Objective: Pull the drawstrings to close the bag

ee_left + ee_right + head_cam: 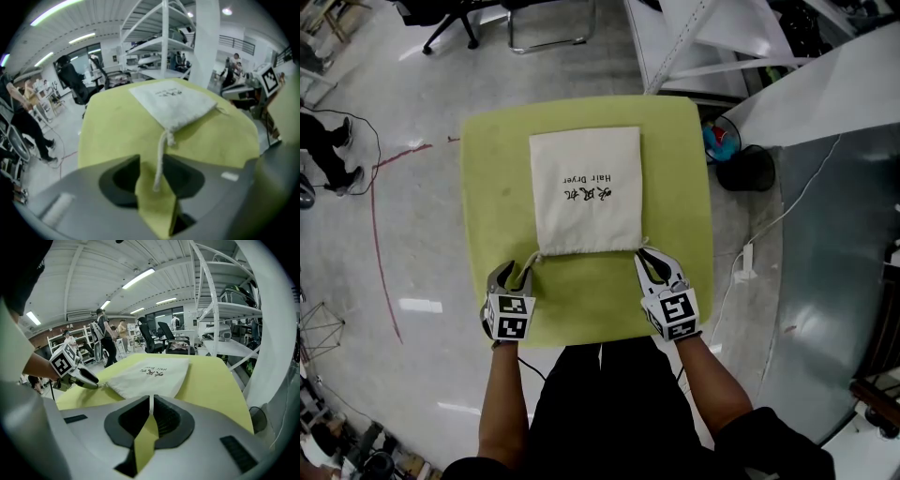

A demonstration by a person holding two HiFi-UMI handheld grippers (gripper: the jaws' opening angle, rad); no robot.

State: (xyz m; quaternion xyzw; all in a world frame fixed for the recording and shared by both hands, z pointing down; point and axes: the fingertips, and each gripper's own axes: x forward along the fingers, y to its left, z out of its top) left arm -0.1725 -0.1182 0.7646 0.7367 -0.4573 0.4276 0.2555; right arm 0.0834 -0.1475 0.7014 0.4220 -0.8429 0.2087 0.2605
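1. The cream cloth drawstring bag lies flat on the yellow-green square table, with its gathered mouth toward the person.
2. The left gripper sits at the mouth's left corner — jaws apart, with the left white cord lying loose between them.
3. The right gripper — jaws closed — pinches the right white cord at the opposite corner.

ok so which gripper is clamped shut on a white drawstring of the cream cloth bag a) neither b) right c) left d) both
b: the right gripper is pinched shut on its white drawstring; the left gripper stands open, its cord loose between the jaws
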